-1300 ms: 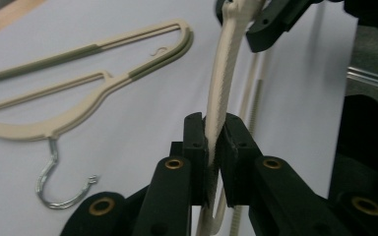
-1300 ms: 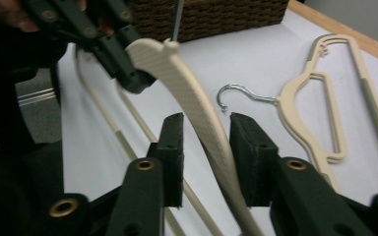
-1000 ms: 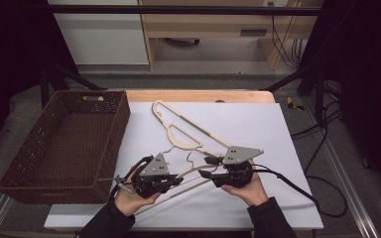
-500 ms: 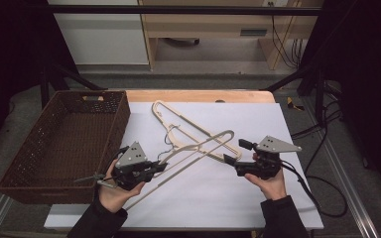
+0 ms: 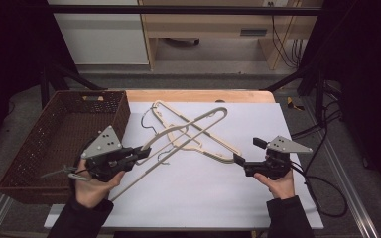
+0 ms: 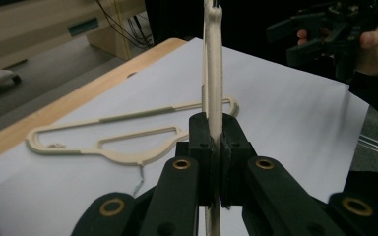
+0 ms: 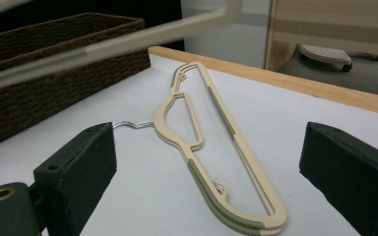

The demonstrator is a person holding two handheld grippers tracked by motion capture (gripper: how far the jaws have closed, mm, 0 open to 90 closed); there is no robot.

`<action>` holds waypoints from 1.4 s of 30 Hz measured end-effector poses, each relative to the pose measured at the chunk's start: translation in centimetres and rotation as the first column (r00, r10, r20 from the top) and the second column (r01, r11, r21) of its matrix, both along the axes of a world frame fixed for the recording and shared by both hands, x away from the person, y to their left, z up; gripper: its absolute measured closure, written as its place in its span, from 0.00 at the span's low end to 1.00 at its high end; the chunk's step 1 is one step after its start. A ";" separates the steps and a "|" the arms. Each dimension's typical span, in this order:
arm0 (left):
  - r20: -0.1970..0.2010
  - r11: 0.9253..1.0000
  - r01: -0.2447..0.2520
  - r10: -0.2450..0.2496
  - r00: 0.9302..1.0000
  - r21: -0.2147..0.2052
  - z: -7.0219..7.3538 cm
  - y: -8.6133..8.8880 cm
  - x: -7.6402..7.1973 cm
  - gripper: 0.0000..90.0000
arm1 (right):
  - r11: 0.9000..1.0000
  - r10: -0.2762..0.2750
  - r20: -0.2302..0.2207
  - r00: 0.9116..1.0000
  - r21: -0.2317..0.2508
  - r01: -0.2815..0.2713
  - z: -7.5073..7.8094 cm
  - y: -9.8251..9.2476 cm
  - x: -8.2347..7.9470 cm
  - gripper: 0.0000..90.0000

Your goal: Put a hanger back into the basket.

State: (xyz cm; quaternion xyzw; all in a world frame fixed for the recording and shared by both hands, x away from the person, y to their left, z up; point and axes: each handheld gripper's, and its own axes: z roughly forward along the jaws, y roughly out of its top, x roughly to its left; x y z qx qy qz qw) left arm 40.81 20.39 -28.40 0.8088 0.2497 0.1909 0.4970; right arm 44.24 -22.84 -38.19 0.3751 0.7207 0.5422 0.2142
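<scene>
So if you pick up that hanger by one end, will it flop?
Probably not: the lifted hanger stays straight though the left gripper pinches only one end. It looks thin, so likely light. Held so far out, it may swing.

Two cream plastic hangers with grey grip strips and thin wire hooks. One hanger [image 5: 198,136] lies flat on the white sheet, its long bar running from near the basket's far corner toward the right gripper. The raised hanger [image 5: 183,135] is pinched at one bar in the left gripper [image 5: 138,151] and slants above the flat one, crossing it.
</scene>
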 end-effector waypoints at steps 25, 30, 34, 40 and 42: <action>-0.044 0.990 -0.129 0.127 0.991 -0.052 2.3 11.9 6.0 0.96 | 0.997 -0.082 0.007 0.997 0.003 0.082 -0.4 -2.3 -0.9 0.06; -0.049 0.986 -0.156 0.154 0.987 -0.050 1.8 14.0 6.7 0.96 | 0.997 -0.081 0.012 0.997 0.008 0.081 -0.5 -2.4 -1.0 0.05; -0.053 0.982 -0.177 0.173 0.983 -0.065 1.3 15.8 7.0 0.96 | 0.997 -0.083 0.015 0.996 0.007 0.082 -0.5 -2.4 -1.0 0.05; -0.058 0.972 -0.231 0.229 0.972 -0.035 0.7 17.8 7.6 0.96 | 0.997 -0.082 0.016 0.997 0.007 0.082 -0.6 -2.4 -0.9 0.05; -0.061 0.971 -0.236 0.234 0.970 -0.027 0.5 18.3 7.8 0.96 | 0.997 -0.080 0.013 0.997 0.007 0.080 -0.6 -2.4 -0.9 0.05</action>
